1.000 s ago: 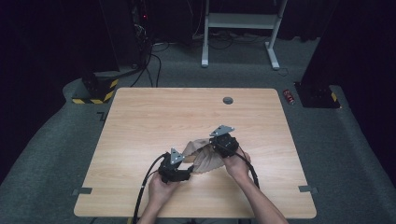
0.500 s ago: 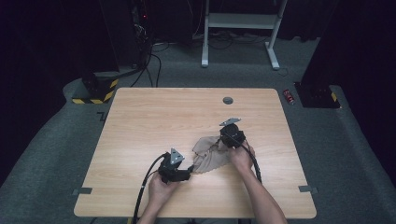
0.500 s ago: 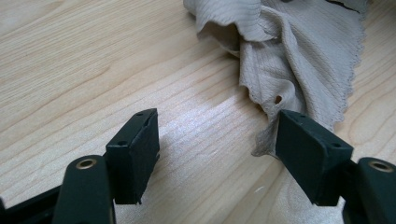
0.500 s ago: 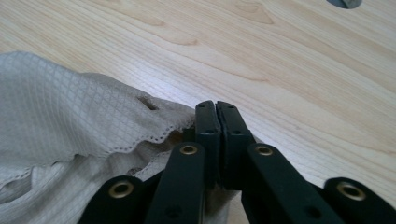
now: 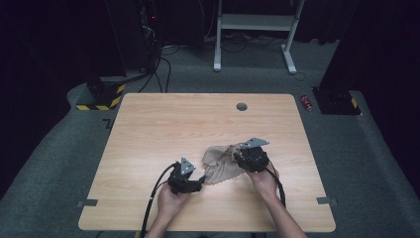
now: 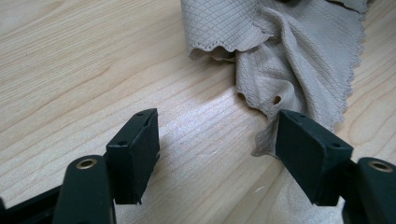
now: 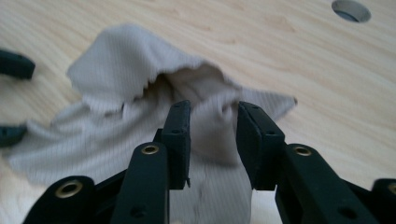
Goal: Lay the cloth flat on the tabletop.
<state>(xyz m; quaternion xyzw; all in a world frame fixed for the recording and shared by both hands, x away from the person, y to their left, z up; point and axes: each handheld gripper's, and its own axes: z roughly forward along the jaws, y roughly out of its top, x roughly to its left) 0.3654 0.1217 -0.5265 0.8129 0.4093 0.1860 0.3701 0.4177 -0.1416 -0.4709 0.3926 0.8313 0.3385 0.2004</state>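
— Lying crumpled on the counter [image 5: 148, 129], the beige cloth [image 5: 221, 163]?
— Yes. Left hand-held gripper [image 6: 215, 140] spread at its edge; right hand-held gripper [image 7: 212, 135] has just been opening, a fold between its jaws.

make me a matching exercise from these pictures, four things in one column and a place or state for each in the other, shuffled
Things:
1. beige cloth
2. left tongs
3. right tongs
4. round hole

Places or states:
A. near the table's far edge
B. jaws wide apart, bare wood between them, cloth edge beside one jaw
C. crumpled on the table between the two hands
D. jaws just opening, a fold of cloth between them

Pairs: 1-C, 2-B, 3-D, 4-A
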